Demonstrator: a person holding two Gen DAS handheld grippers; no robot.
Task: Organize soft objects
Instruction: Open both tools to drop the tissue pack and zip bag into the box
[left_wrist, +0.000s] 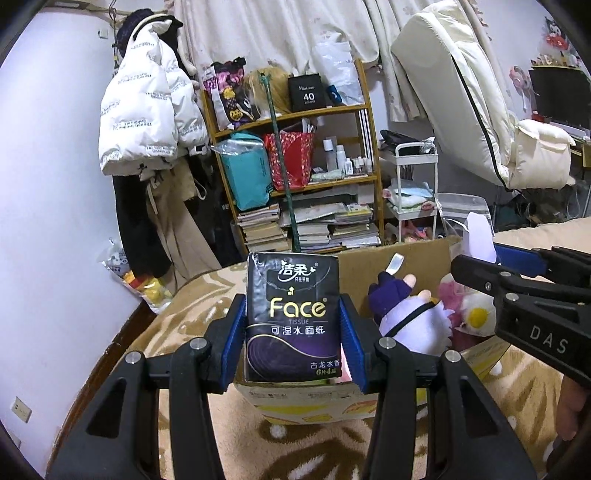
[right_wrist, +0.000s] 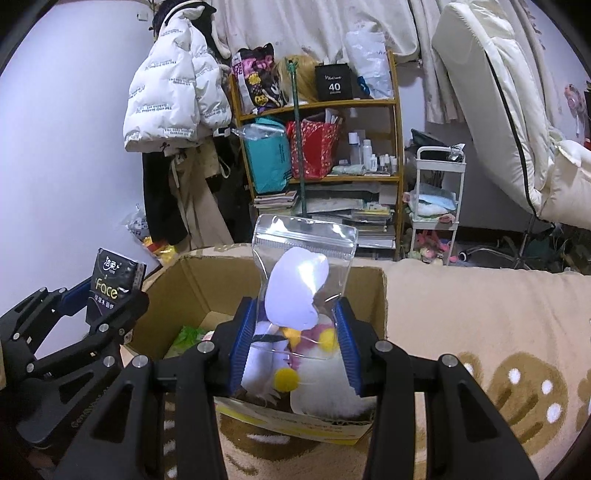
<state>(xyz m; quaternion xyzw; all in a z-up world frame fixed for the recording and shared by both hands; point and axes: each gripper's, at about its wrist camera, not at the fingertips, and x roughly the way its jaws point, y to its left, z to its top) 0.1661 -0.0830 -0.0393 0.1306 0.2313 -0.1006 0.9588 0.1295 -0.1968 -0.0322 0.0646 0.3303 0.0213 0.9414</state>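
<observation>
Your left gripper (left_wrist: 293, 341) clamps the upright black tissue pack (left_wrist: 293, 314) at the open brown cardboard box's (right_wrist: 177, 291) nine o'clock edge, while your right gripper (right_wrist: 295, 347) pinches a clear zip pouch (right_wrist: 304, 280) above its centre.

Black tissue pack (left_wrist: 293, 317), gold "Face" lettering, purple swirl low on its front; upright, pinched at both side edges, above near edge of open cardboard box (left_wrist: 369, 273).

Clear zip bag (right_wrist: 304, 273) holding a white soft piece; upright, sides squeezed inward, over the box.

In the box: plush doll (left_wrist: 410, 317) in purple and white, a white plush with yellow spots (left_wrist: 476, 314) just beside it, something green (right_wrist: 188, 336) at far left.
</observation>
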